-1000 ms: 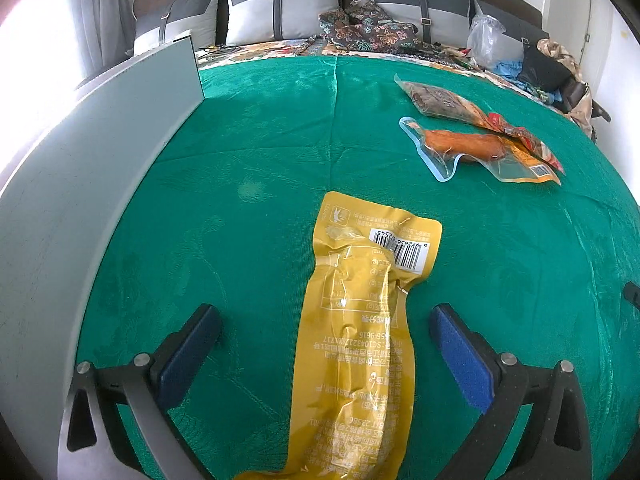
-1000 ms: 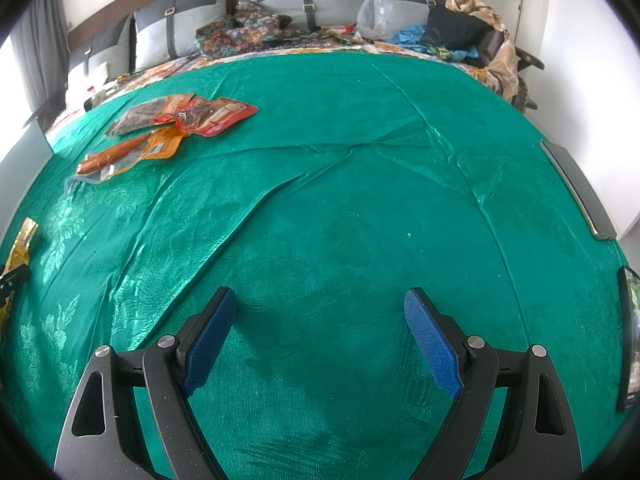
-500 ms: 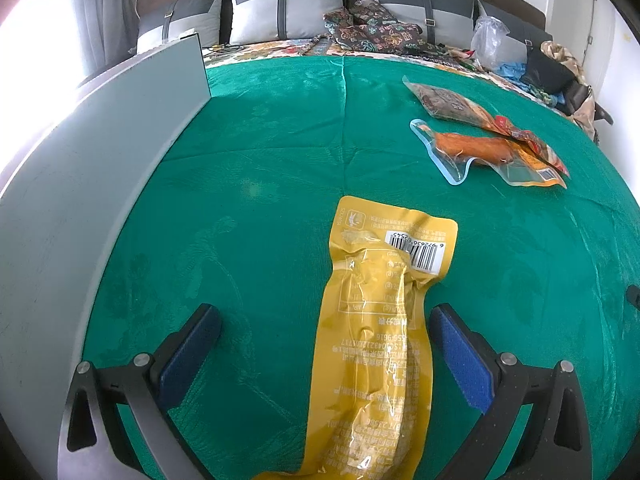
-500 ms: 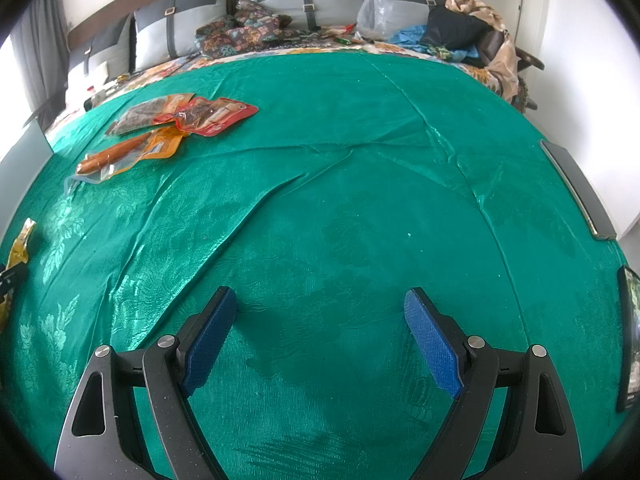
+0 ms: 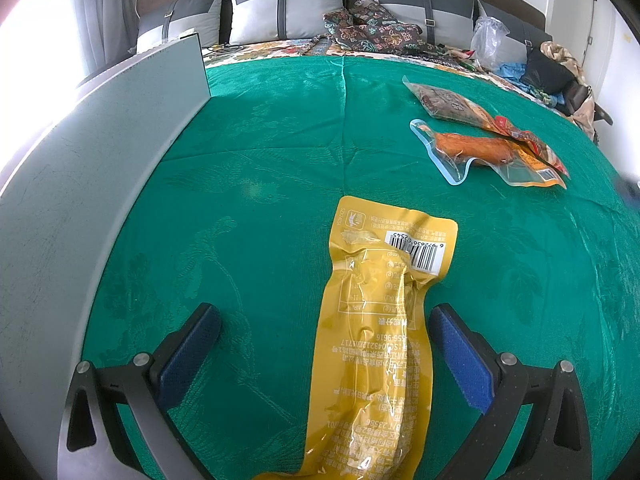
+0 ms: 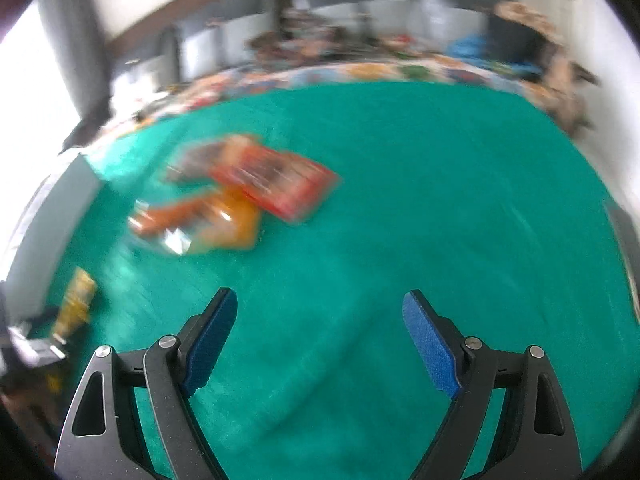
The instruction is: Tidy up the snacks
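A long yellow snack packet [image 5: 376, 336] lies flat on the green cloth between the fingers of my left gripper [image 5: 324, 344], which stands open and touches nothing. Farther right lie a clear-and-orange sausage packet [image 5: 480, 150] and a brown-and-red packet [image 5: 452, 102]. The right wrist view is blurred: my right gripper [image 6: 318, 340] is open over bare cloth, with the orange packet [image 6: 200, 224] and the red packet [image 6: 276, 180] ahead to its left. The yellow packet [image 6: 78, 300] shows at the far left.
A tall grey board [image 5: 92, 168] stands along the left side of the green cloth [image 5: 280, 152]. Grey pillows [image 5: 280, 8], patterned fabric [image 5: 372, 28] and a plastic bag [image 5: 490, 40] lie at the back. A dark strip [image 6: 630, 240] edges the cloth at right.
My right gripper has swung quickly forward and left toward the orange and red packets, blurring its view. My left gripper has drawn back a little from the yellow packet and stays open.
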